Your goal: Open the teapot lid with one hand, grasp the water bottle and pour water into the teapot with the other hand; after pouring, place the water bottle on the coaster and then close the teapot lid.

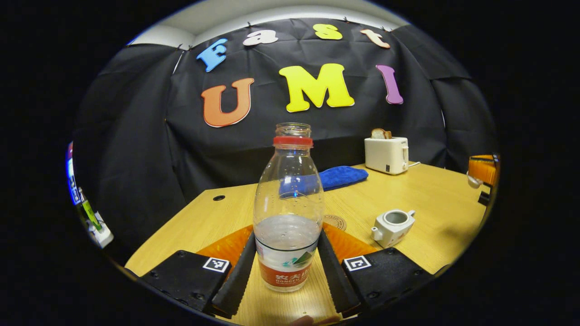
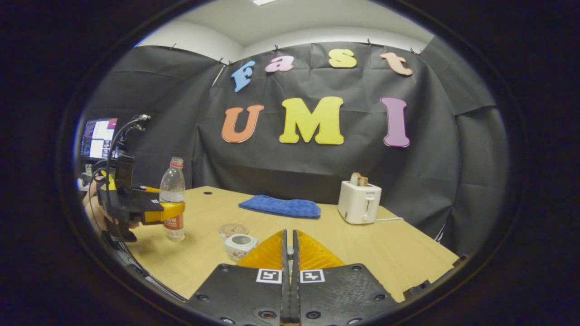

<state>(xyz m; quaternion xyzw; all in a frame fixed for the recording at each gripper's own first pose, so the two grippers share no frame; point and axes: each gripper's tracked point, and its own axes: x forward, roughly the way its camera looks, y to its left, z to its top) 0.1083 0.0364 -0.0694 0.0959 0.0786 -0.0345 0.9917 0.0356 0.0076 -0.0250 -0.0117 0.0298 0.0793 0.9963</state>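
Note:
A clear, uncapped water bottle [image 1: 288,213] with a red neck ring and about a third of water stands upright between the fingers of my left gripper [image 1: 286,235], which press on its label from both sides. In the right gripper view the bottle [image 2: 172,199] is at the table's left with the left gripper [image 2: 167,212] around it. The white teapot [image 1: 393,226] sits lidless on the table, right of the round coaster [image 1: 334,222]. My right gripper [image 2: 290,233] is shut above the teapot [image 2: 239,244]. A small white lid [image 1: 474,181] hangs at that gripper's tip [image 1: 484,170].
A blue cloth [image 2: 281,207] lies at the back of the wooden table [image 2: 371,253]. A white toaster [image 2: 359,202] with bread stands back right. A monitor [image 2: 97,138] and a hand [image 2: 93,213] are at the left edge. The coaster [image 2: 233,228] lies just behind the teapot.

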